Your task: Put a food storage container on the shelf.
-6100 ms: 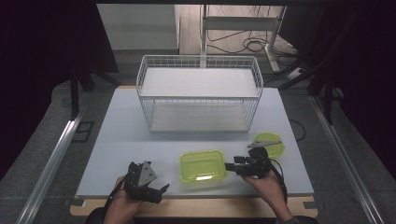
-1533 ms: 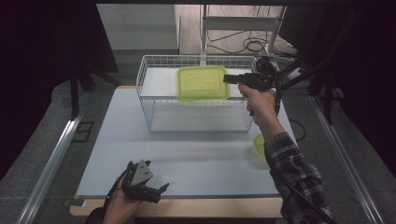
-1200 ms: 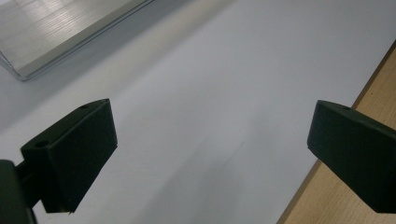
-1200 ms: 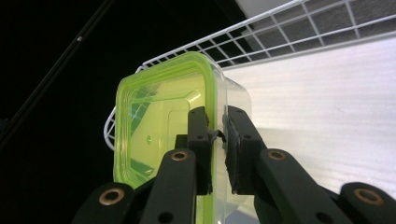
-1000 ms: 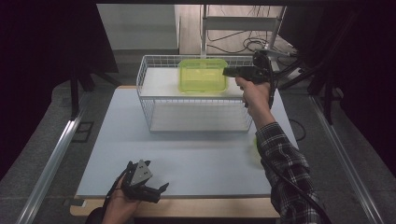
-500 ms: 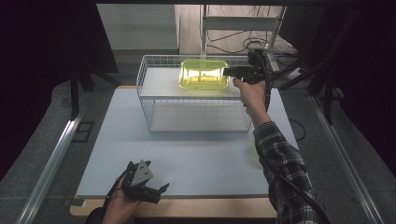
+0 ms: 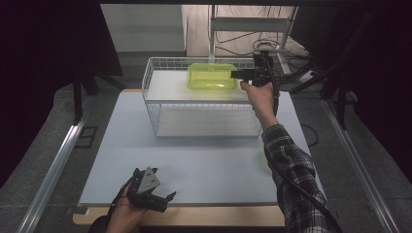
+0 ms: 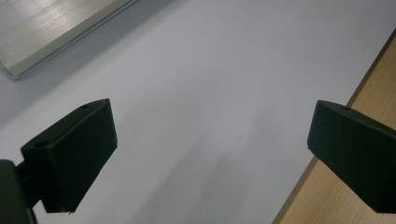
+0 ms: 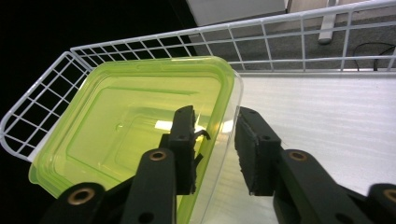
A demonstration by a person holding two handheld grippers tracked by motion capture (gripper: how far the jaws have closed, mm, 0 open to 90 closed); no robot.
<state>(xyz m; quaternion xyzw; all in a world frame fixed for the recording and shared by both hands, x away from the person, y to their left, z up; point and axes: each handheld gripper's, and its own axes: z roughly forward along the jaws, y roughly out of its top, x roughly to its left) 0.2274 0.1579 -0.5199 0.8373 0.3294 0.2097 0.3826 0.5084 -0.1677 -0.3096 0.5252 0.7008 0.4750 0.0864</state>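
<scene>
A translucent green container (image 7: 212,76) rests on the white top shelf of the wire rack (image 7: 145,80), toward its back right. My right gripper (image 7: 234,74) reaches in from the right and is shut on the container's near wall. In the right gripper view one jaw sits inside the container (image 9: 126,126) and the other outside, with my right gripper (image 9: 215,140) closed across the rim. My left gripper (image 7: 163,201) lies in a hand at the table's front edge. Its jaws stand wide open over bare white table (image 8: 210,70), and nothing is between them at my left gripper (image 8: 210,154).
The rack's wire rim (image 9: 280,28) runs behind and left of the container. A lower shelf (image 7: 204,121) lies under the top one. A metal rail (image 7: 53,170) borders the table on the left. The wooden table lip (image 8: 383,84) is close beside the left gripper.
The right gripper carried the container from the table's front up over the rack, then leftward and down onto the top shelf. The left gripper has not moved.
</scene>
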